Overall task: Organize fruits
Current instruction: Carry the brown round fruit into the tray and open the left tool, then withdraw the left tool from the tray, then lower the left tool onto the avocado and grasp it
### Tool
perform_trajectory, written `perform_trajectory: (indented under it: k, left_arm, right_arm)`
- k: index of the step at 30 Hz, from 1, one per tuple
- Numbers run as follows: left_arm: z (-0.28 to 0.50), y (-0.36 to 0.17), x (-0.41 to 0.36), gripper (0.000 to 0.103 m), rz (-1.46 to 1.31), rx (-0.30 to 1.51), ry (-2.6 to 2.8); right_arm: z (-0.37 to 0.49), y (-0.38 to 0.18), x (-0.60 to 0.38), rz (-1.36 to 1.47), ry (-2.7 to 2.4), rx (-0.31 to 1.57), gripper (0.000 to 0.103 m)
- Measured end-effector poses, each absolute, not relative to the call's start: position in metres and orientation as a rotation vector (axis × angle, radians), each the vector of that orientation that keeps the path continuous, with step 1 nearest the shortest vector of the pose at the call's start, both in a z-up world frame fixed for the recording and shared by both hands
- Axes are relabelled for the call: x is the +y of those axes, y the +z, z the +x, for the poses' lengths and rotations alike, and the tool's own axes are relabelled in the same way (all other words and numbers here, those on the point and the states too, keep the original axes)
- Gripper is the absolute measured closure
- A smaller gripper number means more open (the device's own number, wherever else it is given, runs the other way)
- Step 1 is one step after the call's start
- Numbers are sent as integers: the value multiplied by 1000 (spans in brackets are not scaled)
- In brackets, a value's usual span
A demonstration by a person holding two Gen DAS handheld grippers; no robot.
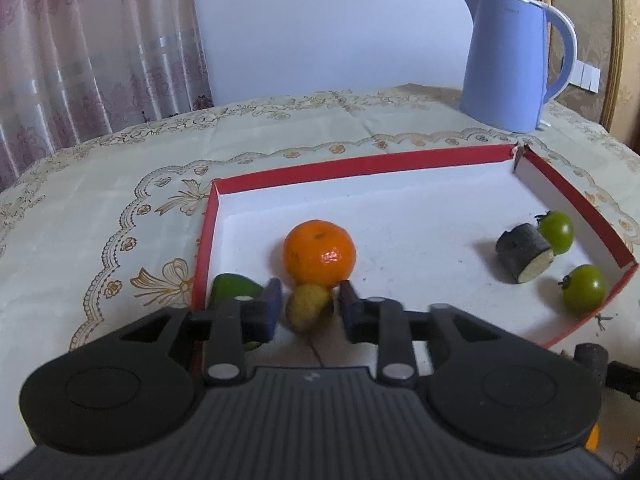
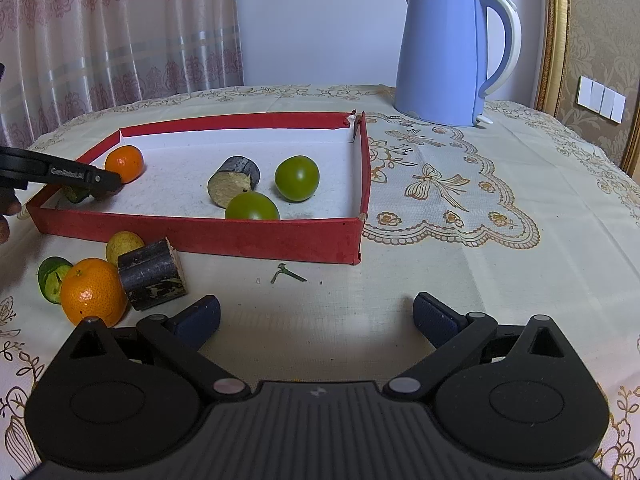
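My left gripper reaches into the red tray near its left wall. A small yellow-green fruit lies on the tray floor between the blue pads, with a gap on each side, so the gripper is open. An orange sits just beyond it and a green fruit is partly hidden behind the left finger. My right gripper is wide open over bare tablecloth in front of the tray. To its left lie an orange, a dark cane piece, a yellow fruit and a green fruit.
At the tray's right end lie a dark cane piece and two green fruits. A blue kettle stands behind the tray's far right corner. A small green stem lies on the cloth before the tray.
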State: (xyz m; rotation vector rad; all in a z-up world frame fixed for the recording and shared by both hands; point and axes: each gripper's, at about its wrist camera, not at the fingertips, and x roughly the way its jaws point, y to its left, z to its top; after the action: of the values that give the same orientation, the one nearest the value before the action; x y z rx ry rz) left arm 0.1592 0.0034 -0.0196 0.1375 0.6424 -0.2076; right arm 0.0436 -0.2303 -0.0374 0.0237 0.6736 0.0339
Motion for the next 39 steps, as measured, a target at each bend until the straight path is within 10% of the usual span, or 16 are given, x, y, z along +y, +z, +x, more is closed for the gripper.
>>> perform_trajectory:
  k: [16, 39]
  left_arm:
    - [91, -1, -7, 11, 166, 481, -239]
    - [37, -17, 11, 10, 113, 534, -269]
  right_arm:
    - [43, -37, -230, 24, 34, 674, 0]
    - [44, -37, -230, 24, 34, 674, 0]
